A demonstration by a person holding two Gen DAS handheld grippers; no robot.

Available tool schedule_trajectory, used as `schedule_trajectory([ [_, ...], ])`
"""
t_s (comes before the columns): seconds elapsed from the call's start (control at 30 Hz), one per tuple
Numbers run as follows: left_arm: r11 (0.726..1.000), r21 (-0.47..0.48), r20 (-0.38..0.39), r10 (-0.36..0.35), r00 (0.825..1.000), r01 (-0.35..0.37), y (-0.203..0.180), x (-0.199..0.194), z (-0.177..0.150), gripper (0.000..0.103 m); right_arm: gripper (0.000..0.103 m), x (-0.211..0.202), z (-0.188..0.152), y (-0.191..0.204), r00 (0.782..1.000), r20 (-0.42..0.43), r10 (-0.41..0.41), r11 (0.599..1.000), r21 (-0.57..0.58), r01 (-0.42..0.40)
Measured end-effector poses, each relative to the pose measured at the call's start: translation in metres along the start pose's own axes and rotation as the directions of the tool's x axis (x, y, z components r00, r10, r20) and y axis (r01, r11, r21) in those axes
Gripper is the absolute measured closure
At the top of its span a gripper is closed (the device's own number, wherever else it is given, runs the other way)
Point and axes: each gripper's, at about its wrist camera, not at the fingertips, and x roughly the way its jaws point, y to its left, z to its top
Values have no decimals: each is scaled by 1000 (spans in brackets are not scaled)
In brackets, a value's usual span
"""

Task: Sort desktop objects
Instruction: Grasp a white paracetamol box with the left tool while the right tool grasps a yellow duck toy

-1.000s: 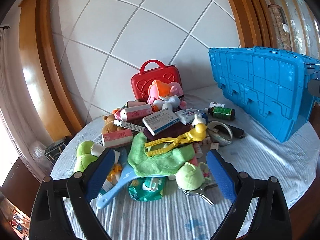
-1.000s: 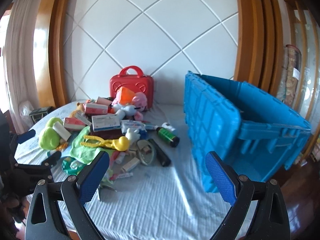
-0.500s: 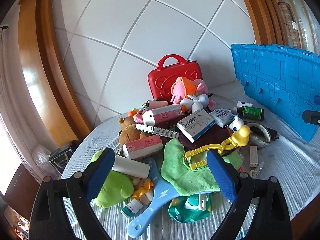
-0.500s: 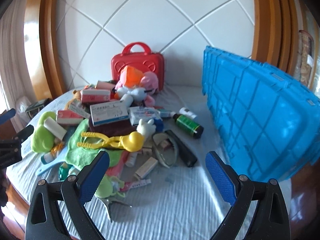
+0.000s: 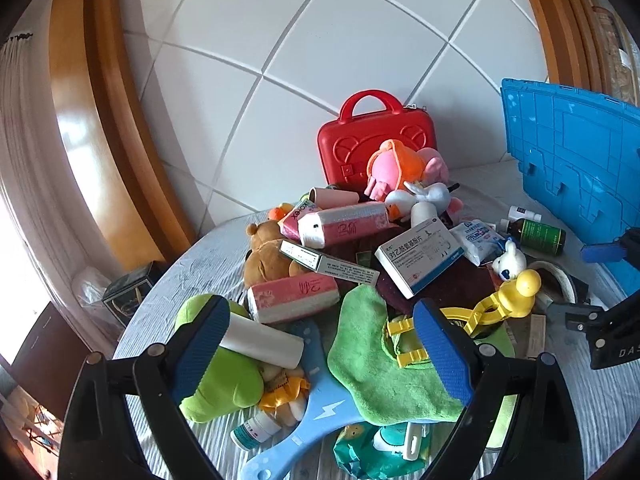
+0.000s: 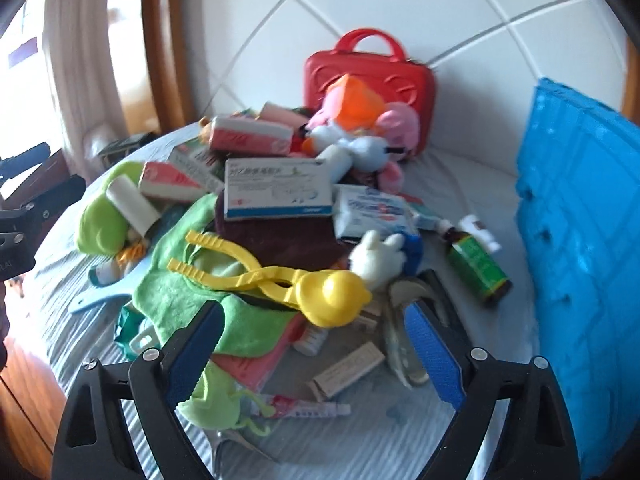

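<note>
While the yellow duck-head tongs (image 6: 280,280) lie atop the green cloth (image 6: 192,280) in the heap of desktop clutter, untouched, the right gripper (image 6: 312,364) hovers just short of them, jaws closing but empty, left gripper (image 5: 320,356) apart and empty; looks like approach step, next needs pads straddling the duck head before lifting toward the blue crate (image 6: 580,240).

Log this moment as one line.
left gripper: open, empty | right gripper: closing, nothing gripped, above yellow duck tongs | pile unsorted

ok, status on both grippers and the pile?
Left gripper open, empty, over green towel. Right gripper empty, jaws closing, nearing yellow plastic duck-head tongs. Pile unsorted; blue plastic crate alongside.
</note>
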Motion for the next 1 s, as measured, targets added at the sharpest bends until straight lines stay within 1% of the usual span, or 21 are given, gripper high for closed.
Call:
schedule_trajectory([
  [0.07,1000,-1,3,5,1000,-5,3,3,-1,9,10,16,-2,-6,997,-41,67,996,60,-64],
  [0.13,1000,7,-9,1,1000,-1,6,9,-2,9,10,28,-6,-8,995,-71,68,994,91,-61],
  [0.23,1000,14,-24,3,1000,-3,13,18,-2,9,11,42,-4,-3,991,-108,83,992,100,-72],
  [0.3,1000,6,-31,-13,999,13,19,23,-1,9,11,50,-4,-6,983,-116,140,976,185,-117],
  [0.33,1000,8,-31,-16,999,16,22,25,0,9,11,54,-5,-9,981,-119,152,966,230,-122],
  [0.4,1000,20,-28,-18,999,18,25,29,2,9,11,67,-10,-13,982,-144,121,950,303,-73],
  [0.47,999,32,-21,-22,1000,23,29,32,4,9,11,78,-14,-21,983,-139,119,919,391,-56],
  [0.53,998,46,-19,-30,999,31,31,35,6,9,11,89,-16,-31,985,-119,128,871,488,-54],
  [0.6,997,65,-23,-43,999,44,33,41,7,9,11,103,-18,-40,982,-109,156,805,591,-62],
  [0.63,996,75,-26,-48,998,50,33,44,8,9,11,105,-19,-43,983,-89,158,772,632,-67],
  [0.67,995,87,-28,-53,998,55,32,47,8,9,11,106,-19,-46,987,-77,142,751,658,-57],
  [0.7,994,95,-31,-60,998,63,31,51,8,9,11,107,-18,-49,991,-72,117,740,671,-39],
  [0.73,992,100,-36,-72,997,75,29,55,9,9,11,107,-16,-51,994,-68,89,736,677,-19],
  [0.77,990,105,-42,-91,995,95,27,60,11,9,15,107,-14,-52,996,-68,59,737,676,2],
  [0.8,988,110,-43,-108,993,112,23,65,12,9,25,108,-11,-54,997,-69,38,740,672,18],
  [0.83,985,118,-44,-124,991,129,18,69,15,9,32,109,-10,-55,997,-75,35,746,666,24],
  [0.87,979,131,-43,-151,988,156,10,74,18,9,37,110,-9,-57,996,-78,36,749,662,25],
  [0.9,972,147,-37,-179,983,182,2,78,21,9,38,108,-10,-58,996,-72,43,753,658,15],
  [0.93,963,167,-30,-208,978,210,-6,82,26,9,38,106,-10,-59,996,-67,52,763,647,3],
  [0.97,952,192,-30,-238,971,239,-15,87,31,9,45,102,-11,-59,997,-64,54,776,631,-2],
  [1.0,931,224,-40,-286,958,287,-25,94,37,9,46,97,-12,-60,997,-59,53,787,617,-5],
])
